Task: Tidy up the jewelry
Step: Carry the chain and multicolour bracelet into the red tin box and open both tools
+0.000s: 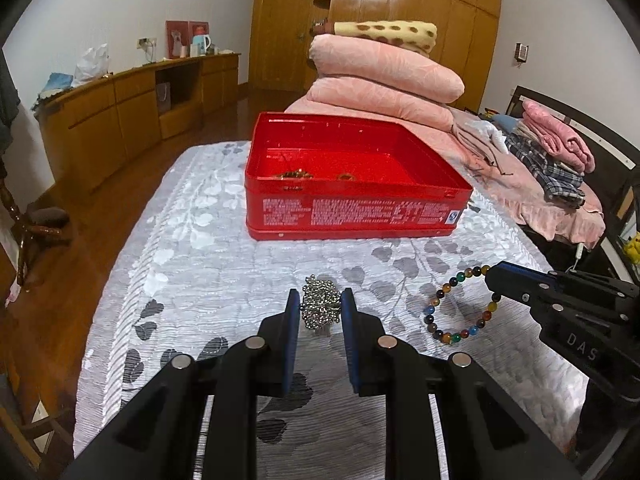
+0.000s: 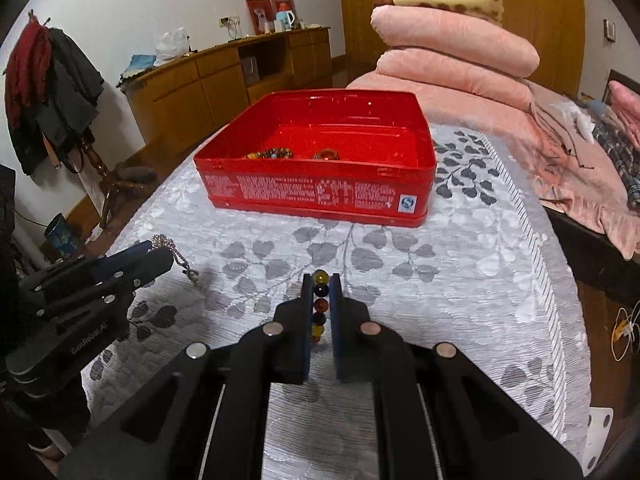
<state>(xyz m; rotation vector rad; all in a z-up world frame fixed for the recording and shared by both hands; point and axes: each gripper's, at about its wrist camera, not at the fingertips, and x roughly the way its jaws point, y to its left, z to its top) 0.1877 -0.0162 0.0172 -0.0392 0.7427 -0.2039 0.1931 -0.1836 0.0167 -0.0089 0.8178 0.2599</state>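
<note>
An open red tin box (image 1: pixel 352 216) (image 2: pixel 320 196) stands on the bed cover ahead of both grippers, with a beaded bracelet (image 2: pixel 269 154) and a ring-like piece (image 2: pixel 326 155) inside it. My left gripper (image 1: pixel 320 300) (image 2: pixel 158 250) is shut on a bunched silver bead chain (image 1: pixel 320 306) (image 2: pixel 176 254), which hangs just above the cover. To its right, my right gripper (image 2: pixel 321 280) (image 1: pixel 490 278) is shut on a multicoloured bead bracelet (image 1: pixel 456 306) (image 2: pixel 320 304), whose loop dangles below the fingertips.
The white cover with grey leaf print (image 1: pixel 200 240) spreads over the bed. Folded pink quilts (image 1: pixel 384 80) and a spotted blanket are stacked behind the box. Loose clothes (image 1: pixel 552 160) lie at the right. A wooden cabinet (image 1: pixel 132 108) lines the left wall, and a coat stand (image 2: pixel 52 92) is nearby.
</note>
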